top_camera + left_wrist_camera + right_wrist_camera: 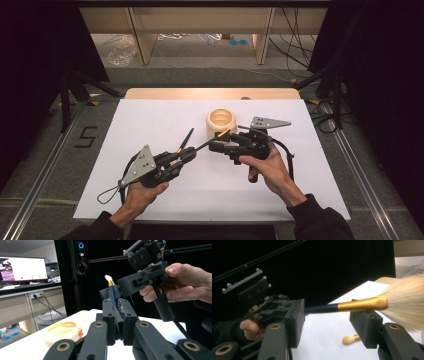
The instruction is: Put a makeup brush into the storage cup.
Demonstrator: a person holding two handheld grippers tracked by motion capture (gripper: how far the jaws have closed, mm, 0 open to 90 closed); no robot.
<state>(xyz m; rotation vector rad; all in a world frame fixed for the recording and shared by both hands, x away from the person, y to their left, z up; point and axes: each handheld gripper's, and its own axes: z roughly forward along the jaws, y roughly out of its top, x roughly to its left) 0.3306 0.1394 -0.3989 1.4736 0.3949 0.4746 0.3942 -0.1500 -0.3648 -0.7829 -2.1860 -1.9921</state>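
Evidently a handover is in hand: the left tongs [116, 315] are clamped on the dark handle of a brush [359, 304], held up above the white bench [150, 120], while the right tongs [332, 322] stand apart on either side of its gold ferrule, pads not yet pressing. The brush looks light and slim, its handle stiff and probably smooth, so it could twist or slide in a loose grip. Its pale bristles are soft and would splay or bend if pinched. The ferrule, or the handle just behind it, seems the sound place to grip. A cream cup [221, 121] stands on the bench just beyond the tongs, and a second small brush [350, 339] lies on the bench below.
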